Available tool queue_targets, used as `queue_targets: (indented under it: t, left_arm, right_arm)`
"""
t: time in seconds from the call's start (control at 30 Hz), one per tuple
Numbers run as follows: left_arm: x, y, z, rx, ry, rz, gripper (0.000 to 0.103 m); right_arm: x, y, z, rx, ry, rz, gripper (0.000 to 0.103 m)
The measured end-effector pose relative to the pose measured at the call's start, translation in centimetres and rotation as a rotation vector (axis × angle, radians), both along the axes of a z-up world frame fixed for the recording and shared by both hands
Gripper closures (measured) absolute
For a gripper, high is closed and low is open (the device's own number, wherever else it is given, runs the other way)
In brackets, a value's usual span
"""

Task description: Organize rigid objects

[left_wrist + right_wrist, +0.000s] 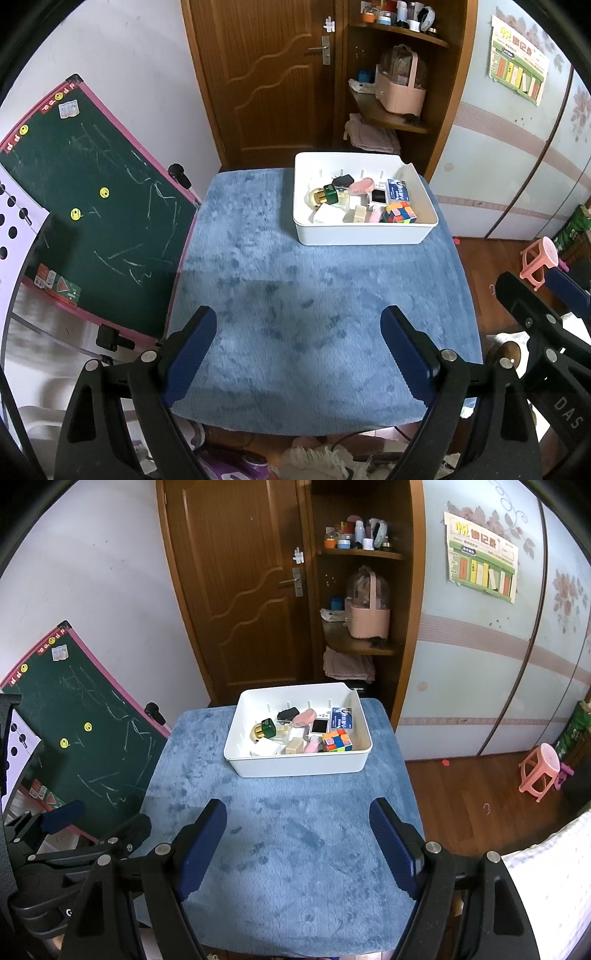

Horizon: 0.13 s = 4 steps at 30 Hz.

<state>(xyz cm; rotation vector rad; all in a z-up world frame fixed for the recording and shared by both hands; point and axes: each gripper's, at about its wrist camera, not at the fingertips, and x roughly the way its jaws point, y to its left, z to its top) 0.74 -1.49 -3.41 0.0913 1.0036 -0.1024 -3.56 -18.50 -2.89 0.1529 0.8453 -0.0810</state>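
Overhead, two grippers, left gripper (299, 325) spread wide, right gripper (299, 818) likewise; one white bin (295, 766), one cube (337, 740).

The white letters "DAS" are seen on the black body of the right gripper (546, 295). Print on the wall poster (482, 555) and the blue box (341, 717) cannot be read.

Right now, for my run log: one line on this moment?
left gripper open | right gripper open | both hold nothing | white bin full | blue mat
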Motion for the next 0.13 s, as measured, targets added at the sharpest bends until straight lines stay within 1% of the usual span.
queue_targets:
  t: [0.13]
  left_arm:
    - [0.13, 0.01, 0.02, 0.0, 0.001, -0.003, 0.011]
  right_arm:
    - [-0.03, -0.03, 0.0, 0.0, 0.0, 0.0, 0.023]
